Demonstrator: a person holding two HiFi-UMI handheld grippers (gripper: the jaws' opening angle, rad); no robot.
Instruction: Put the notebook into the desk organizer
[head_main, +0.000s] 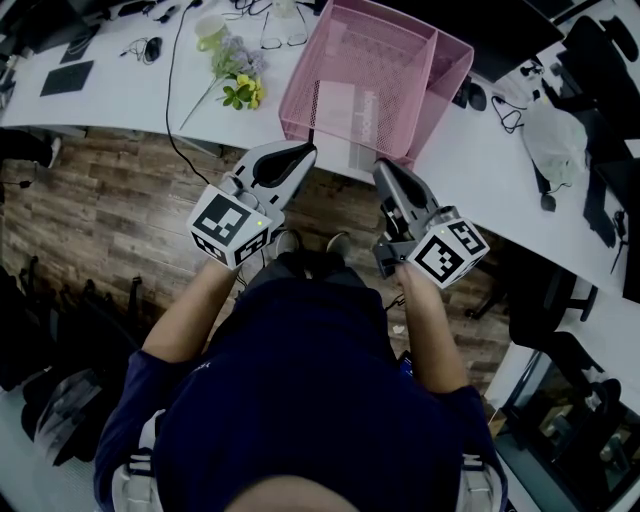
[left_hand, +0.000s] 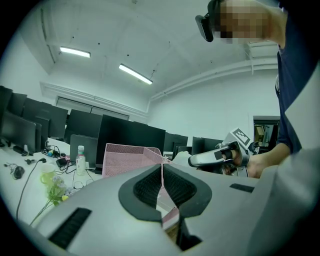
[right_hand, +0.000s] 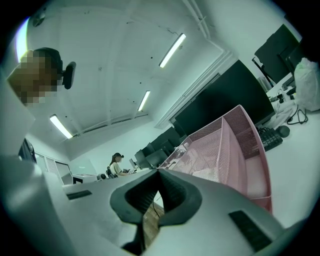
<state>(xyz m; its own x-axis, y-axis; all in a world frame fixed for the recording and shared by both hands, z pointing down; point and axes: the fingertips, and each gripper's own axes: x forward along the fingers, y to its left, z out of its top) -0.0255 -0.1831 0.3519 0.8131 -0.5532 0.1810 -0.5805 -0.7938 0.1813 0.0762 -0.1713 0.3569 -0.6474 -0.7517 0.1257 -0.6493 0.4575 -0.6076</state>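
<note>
The pink mesh desk organizer (head_main: 300, 95) stands on the white desk at its near edge, also seen in the left gripper view (left_hand: 125, 157) and the right gripper view (right_hand: 235, 150). A pale notebook (head_main: 345, 110) lies inside its large compartment. My left gripper (head_main: 303, 152) hovers just short of the organizer's near left corner, jaws shut with nothing between them (left_hand: 161, 166). My right gripper (head_main: 383, 167) hangs beside the near right corner, over the floor, shut and empty too (right_hand: 157, 171). Both are held off the desk, tilted upward.
A bunch of artificial flowers (head_main: 238, 75) and a cup (head_main: 210, 32) sit left of the organizer, with cables and a mouse (head_main: 152, 47). A white bag (head_main: 555, 140) lies at the right. Monitors line the desk's far side. A seated person (right_hand: 118, 164) is far off.
</note>
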